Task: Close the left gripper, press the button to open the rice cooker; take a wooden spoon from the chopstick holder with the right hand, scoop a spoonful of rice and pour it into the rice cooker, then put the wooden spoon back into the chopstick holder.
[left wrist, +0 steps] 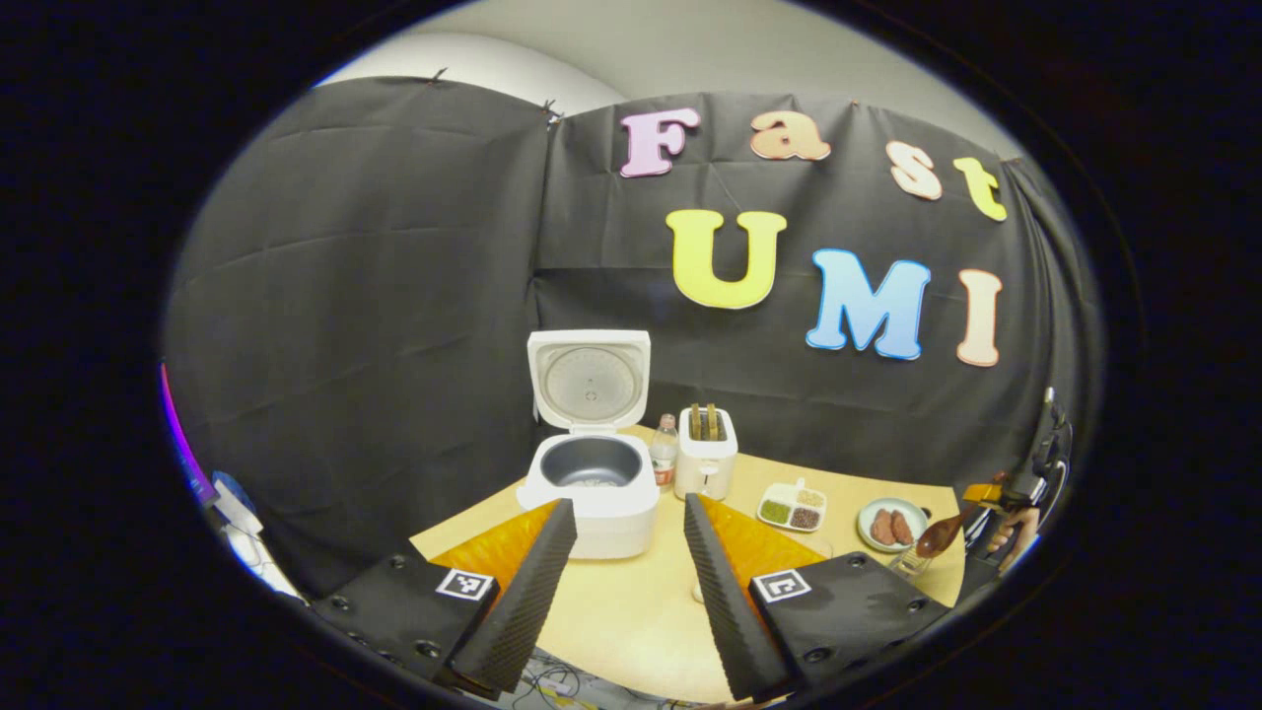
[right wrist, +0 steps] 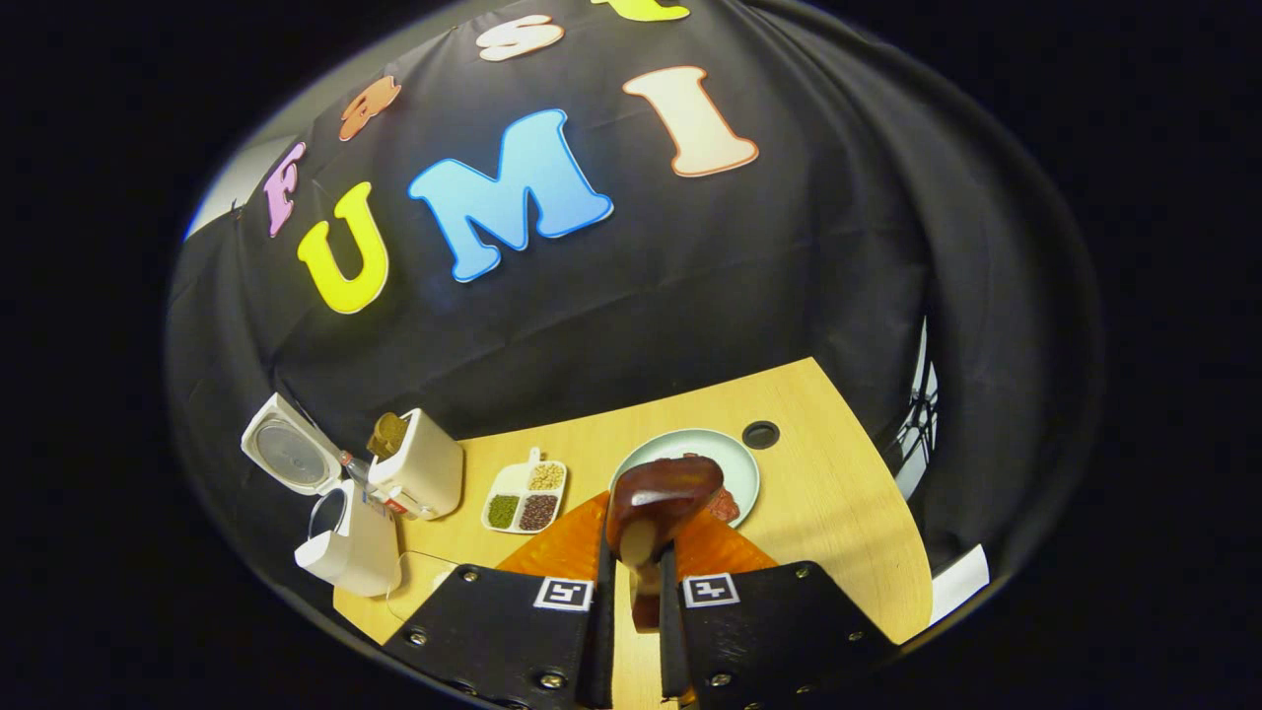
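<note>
- Left gripper view: the left tool (left wrist: pixel 631 523) hangs above the near edge of the wooden bench (left wrist: pixel 631 611), its two fingers spread wide with nothing between them.
- Straight ahead stands the white rice cooker (left wrist: pixel 592 493), lid upright and open — the dark inner pot is exposed.
- Just right of the cooker is a small bottle (left wrist: pixel 665 451), then a white toaster (left wrist: pixel 707 452) with two slices standing in its slots.
- Further right lie a divided dish (left wrist: pixel 793 506) of grains and beans and a plate (left wrist: pixel 892 525) carrying brownish pieces.
- At the far right edge a hand holds the right tool (left wrist: pixel 996 513), with the wooden spoon (left wrist: pixel 939 535) in it, bowl raised above a clear glass (left wrist: pixel 912 562) (what the glass is, I cannot tell for sure).
- Right gripper view: the right tool (right wrist: pixel 636 582) is closed tight on the spoon's handle — both fingers press it, and the spoon's bowl (right wrist: pixel 663 498) sits just ahead, over the plate (right wrist: pixel 735 463).
- The divided dish (right wrist: pixel 525 496), toaster (right wrist: pixel 424 463) and open rice cooker (right wrist: pixel 340 523) sit off to the left, well apart from the spoon.
</note>
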The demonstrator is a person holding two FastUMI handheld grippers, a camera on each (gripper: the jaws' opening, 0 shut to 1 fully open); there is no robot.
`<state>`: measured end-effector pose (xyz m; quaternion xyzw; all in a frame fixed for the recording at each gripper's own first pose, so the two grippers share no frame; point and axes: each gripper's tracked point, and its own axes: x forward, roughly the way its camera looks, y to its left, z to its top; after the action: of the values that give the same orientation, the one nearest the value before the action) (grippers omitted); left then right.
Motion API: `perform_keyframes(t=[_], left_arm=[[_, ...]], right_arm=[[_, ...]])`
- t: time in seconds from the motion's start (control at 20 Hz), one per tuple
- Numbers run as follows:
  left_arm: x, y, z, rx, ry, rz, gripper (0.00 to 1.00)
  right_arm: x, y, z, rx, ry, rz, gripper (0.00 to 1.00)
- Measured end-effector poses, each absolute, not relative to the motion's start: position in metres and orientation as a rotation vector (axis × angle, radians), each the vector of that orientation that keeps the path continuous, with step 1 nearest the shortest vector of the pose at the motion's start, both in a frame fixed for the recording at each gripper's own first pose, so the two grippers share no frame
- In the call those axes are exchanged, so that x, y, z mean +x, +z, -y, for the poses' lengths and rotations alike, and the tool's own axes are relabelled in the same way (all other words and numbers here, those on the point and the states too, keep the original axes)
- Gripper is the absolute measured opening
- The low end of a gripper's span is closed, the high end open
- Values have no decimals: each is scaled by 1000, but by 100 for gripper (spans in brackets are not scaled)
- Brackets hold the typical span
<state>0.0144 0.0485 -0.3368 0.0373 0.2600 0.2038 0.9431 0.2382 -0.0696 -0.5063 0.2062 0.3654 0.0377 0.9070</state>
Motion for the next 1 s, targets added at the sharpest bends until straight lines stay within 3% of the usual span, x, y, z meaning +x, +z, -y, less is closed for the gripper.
perform_keyframes(t=[0.05, 0.1, 0.25, 0.3, 0.4, 0.85, 0.9, 1.0], left_arm=[[14, -335, -47, 90, 418, -536, 75], [14, -334, -46, 104, 422, -538, 86], [13, -330, -44, 140, 434, -545, 75], [12, -329, -43, 151, 433, -546, 80], [15, -329, -39, 167, 430, -547, 75], [19, -333, -23, 174, 392, -545, 75], [19, -332, -21, 173, 388, -544, 82], [19, -333, -19, 173, 383, -540, 82]], right_arm=[[238, -520, 71, 428, 53, -771, 19], [235, -533, 71, 439, 36, -790, 19], [224, -560, 67, 478, 14, -833, 19], [223, -567, 68, 483, 2, -837, 19], [214, -576, 70, 488, -17, -856, 19], [192, -589, 85, 543, -46, -888, 22], [192, -590, 86, 533, -49, -884, 22], [189, -590, 81, 516, -32, -886, 24]])
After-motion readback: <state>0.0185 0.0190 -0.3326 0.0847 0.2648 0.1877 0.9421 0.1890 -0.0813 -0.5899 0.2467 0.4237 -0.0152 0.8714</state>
